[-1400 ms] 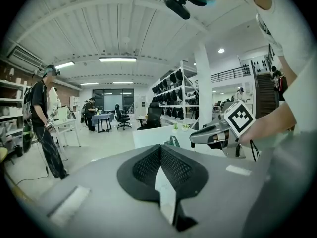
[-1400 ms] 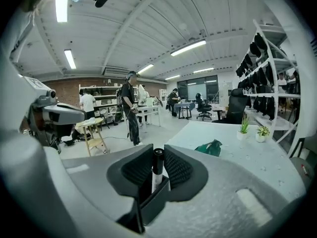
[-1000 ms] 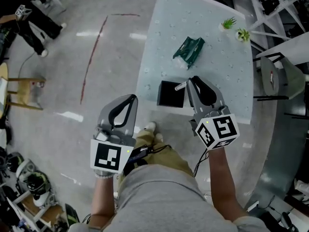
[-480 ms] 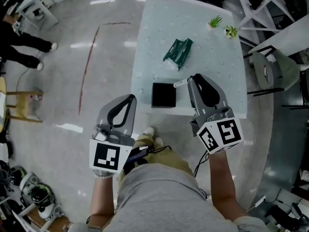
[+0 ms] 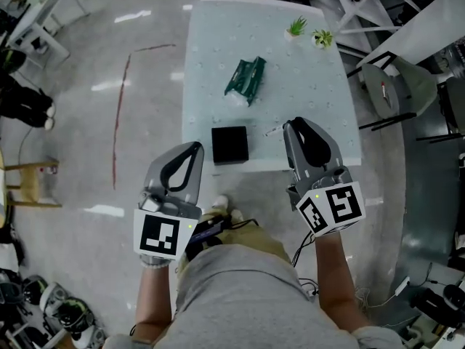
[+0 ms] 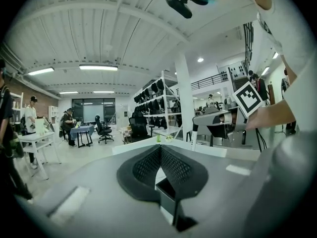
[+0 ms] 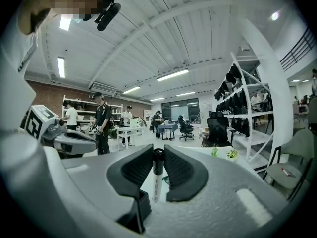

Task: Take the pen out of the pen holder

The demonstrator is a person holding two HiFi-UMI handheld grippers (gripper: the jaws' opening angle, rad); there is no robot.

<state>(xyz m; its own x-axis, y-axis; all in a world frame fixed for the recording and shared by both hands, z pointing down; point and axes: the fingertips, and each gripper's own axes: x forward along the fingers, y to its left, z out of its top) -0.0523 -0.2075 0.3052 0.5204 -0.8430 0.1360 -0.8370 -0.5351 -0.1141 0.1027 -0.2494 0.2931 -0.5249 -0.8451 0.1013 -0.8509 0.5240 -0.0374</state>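
The black square pen holder (image 5: 229, 145) stands near the front edge of the pale table (image 5: 305, 86). My right gripper (image 5: 289, 125) hovers to its right, shut on a white pen with a black cap (image 5: 274, 130). In the right gripper view the pen (image 7: 156, 178) stands upright between the pads, with the holder (image 7: 142, 205) low and left of it. My left gripper (image 5: 194, 149) hangs left of the holder with its jaws shut on nothing. In the left gripper view the holder (image 6: 169, 194) shows just below the shut tips (image 6: 159, 149).
A green packet (image 5: 245, 78) lies mid-table, and two small potted plants (image 5: 296, 27) (image 5: 322, 38) stand at the far edge. A chair (image 5: 393, 86) stands right of the table. People stand across the room (image 7: 102, 123); shelves (image 6: 152, 108) line the background.
My right gripper has lifted with the pen and drawn away from the holder; a clear gap now lies between the pen and the holder. Both grippers have risen a little.
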